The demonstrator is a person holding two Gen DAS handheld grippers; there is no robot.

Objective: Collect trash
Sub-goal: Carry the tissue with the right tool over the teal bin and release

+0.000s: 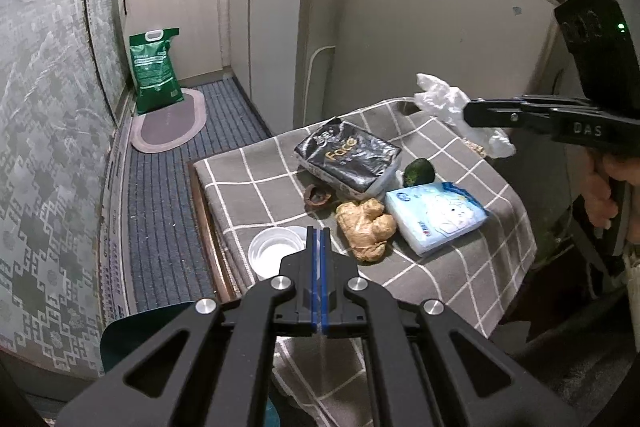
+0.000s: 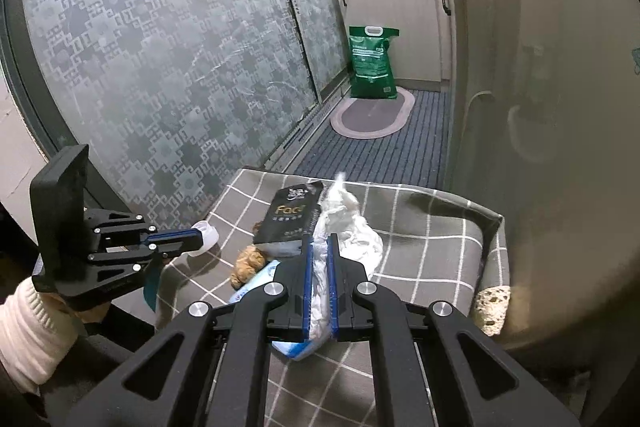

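Right tongs (image 2: 319, 247): clamping crumpled wrapper (image 2: 352, 227), lifting it as trash.
Left tongs (image 1: 319, 233): pinching cup (image 1: 276, 251) rim, jaws together.

Glossy plastic tissue pack (image 1: 349, 158) (black) on checked tablecloth (image 1: 448, 267).

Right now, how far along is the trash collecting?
Early. No bin or collected pile shows. In hand: the right hand-held gripper is shut on crumpled white tissue, lifted above the table; the left hand-held gripper is shut beside a small white cup. The cup and a brown shell remain.
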